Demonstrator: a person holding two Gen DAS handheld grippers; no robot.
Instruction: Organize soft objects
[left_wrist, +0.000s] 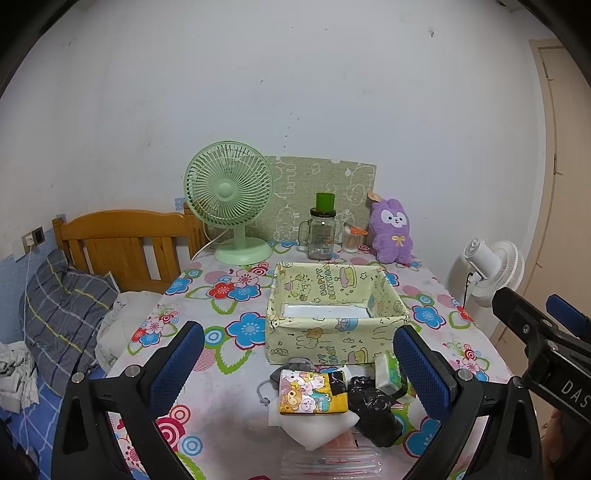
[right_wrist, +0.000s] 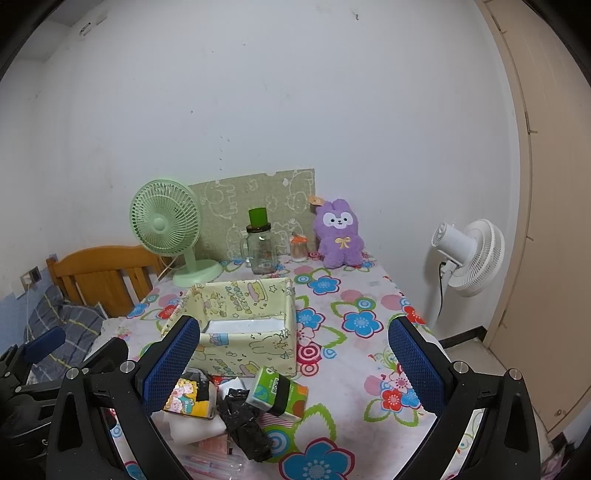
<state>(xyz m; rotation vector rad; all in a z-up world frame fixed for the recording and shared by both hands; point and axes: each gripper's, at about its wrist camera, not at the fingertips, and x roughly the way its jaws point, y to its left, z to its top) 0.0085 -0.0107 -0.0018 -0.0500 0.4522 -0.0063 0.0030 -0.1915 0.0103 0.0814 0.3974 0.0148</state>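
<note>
A pale yellow cartoon-print box (left_wrist: 334, 334) (right_wrist: 236, 343) stands open on the flowered table, nothing in it but a white bottom. In front of it lies a heap: a yellow cartoon tissue pack (left_wrist: 312, 393) (right_wrist: 190, 398), a green tissue pack (left_wrist: 388, 373) (right_wrist: 275, 393), a crumpled black bag (left_wrist: 373, 406) (right_wrist: 245, 424), a white foam piece (left_wrist: 317, 430) (right_wrist: 195, 424) and a grey pouch (left_wrist: 291, 367). My left gripper (left_wrist: 299, 373) is open above the heap. My right gripper (right_wrist: 295, 365) is open above the heap's right side. A purple plush rabbit (left_wrist: 391, 230) (right_wrist: 340, 232) sits at the back.
A green desk fan (left_wrist: 229, 199) (right_wrist: 166, 225), a glass jar with green lid (left_wrist: 321, 229) (right_wrist: 260, 243) and a small cotton-swab jar (left_wrist: 351, 238) (right_wrist: 298, 249) line the back wall. A white floor fan (right_wrist: 469, 254) stands right of the table. A bed with wooden headboard (left_wrist: 122, 243) lies left.
</note>
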